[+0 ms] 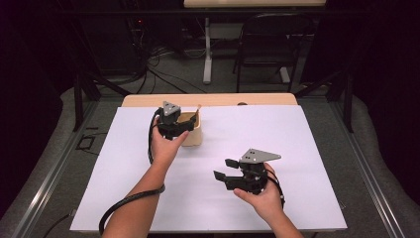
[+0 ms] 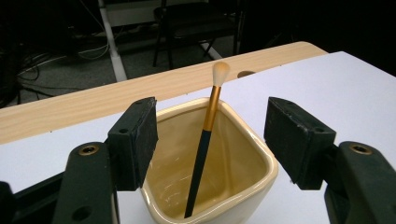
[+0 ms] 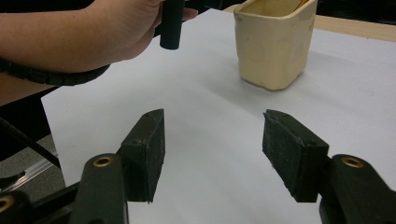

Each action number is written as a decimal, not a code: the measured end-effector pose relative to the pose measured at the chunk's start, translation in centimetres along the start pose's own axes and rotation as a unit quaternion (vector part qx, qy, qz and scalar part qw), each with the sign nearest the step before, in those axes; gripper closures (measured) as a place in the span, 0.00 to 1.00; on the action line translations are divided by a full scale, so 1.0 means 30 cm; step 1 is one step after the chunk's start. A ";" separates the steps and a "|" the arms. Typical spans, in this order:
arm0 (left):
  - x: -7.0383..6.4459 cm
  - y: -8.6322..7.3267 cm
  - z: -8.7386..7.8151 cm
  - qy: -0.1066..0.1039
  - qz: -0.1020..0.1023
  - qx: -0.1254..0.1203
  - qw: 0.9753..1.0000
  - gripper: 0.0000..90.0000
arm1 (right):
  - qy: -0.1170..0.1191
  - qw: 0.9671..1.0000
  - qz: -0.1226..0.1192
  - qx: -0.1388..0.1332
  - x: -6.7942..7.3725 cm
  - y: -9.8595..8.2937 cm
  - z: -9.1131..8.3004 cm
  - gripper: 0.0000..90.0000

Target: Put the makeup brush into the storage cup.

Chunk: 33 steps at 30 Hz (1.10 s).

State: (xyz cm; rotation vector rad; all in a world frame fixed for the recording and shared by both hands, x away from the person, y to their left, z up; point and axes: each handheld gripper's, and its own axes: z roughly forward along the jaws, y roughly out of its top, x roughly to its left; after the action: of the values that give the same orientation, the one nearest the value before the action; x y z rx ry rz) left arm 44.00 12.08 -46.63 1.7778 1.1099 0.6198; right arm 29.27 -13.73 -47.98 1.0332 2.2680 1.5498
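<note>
**Ana:** Left gripper (image 1: 171, 121) first, from the high view: it hovers at the near-left rim of the cream ceramic cup (image 1: 193, 135), which sits on the white sheet (image 1: 297, 148) toward 11 o'clock of the table's middle. A thin brush handle pokes out of the cup's far corner.

**Ben:** And the right gripper (image 1: 224, 169)?

**Ana:** Well apart, down toward 5 o'clock of the cup, jaws spread, holding nothing. So the left hand (image 1: 163, 146) is plainly the nearer one.

**Ben:** Left gripper view?

**Ana:** Jaws wide apart and empty, straddling the cup's (image 2: 219, 186) opening. The makeup brush (image 2: 205, 140) stands inside between them, bristles up, leaning slightly toward 1 o'clock; its dark handle runs down to the cup floor. Its long axis is close to upright, so I'd judge a grasp would need the jaws to move forward and shut across the gold ferrule.

**Ben:** The high view can't give you that lean.

**Ana:** No, barely a tip there. Right gripper view: jaws parted, nothing between them but white sheet. The cup (image 3: 273, 46) sits at 1 o'clock, seen from outside, its contents hidden; the left hand (image 3: 116, 28) is at 11.
</note>
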 end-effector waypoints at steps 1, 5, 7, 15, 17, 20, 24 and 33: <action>0.000 0.000 -0.001 0.000 0.000 -0.001 1.000 0.39 | 0.002 1.000 0.001 -0.001 0.001 0.000 0.001 0.44; 0.000 0.000 -0.009 -0.004 0.000 -0.001 1.000 0.39 | 0.002 1.000 -0.001 0.000 0.001 -0.001 0.001 0.44; 0.000 0.001 -0.015 -0.007 0.000 -0.002 1.000 0.39 | 0.003 1.000 0.001 0.000 0.001 0.000 0.001 0.44; 0.004 -0.003 -0.046 -0.012 0.008 0.002 1.000 0.39 | 0.001 1.000 0.001 0.000 0.002 -0.001 0.004 0.44; 0.007 -0.005 -0.055 -0.014 0.009 0.002 1.000 0.39 | 0.000 1.000 0.000 0.002 0.002 -0.001 0.003 0.44; 0.013 -0.011 -0.071 -0.019 0.006 0.001 1.000 0.39 | 0.000 1.000 0.001 0.001 0.003 -0.001 0.003 0.44; 0.024 -0.014 -0.096 -0.024 0.005 0.000 1.000 0.39 | 0.001 1.000 0.000 0.000 0.001 -0.002 0.004 0.44; 0.031 -0.024 -0.151 -0.044 0.002 -0.004 0.999 0.39 | 0.002 1.000 0.003 -0.006 0.004 -0.004 0.009 0.44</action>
State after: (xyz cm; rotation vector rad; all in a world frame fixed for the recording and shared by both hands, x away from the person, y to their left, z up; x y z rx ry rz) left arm 40.59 15.01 -45.28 1.7835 1.0419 0.5425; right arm 29.28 -13.47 -48.17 1.0354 2.2575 1.5682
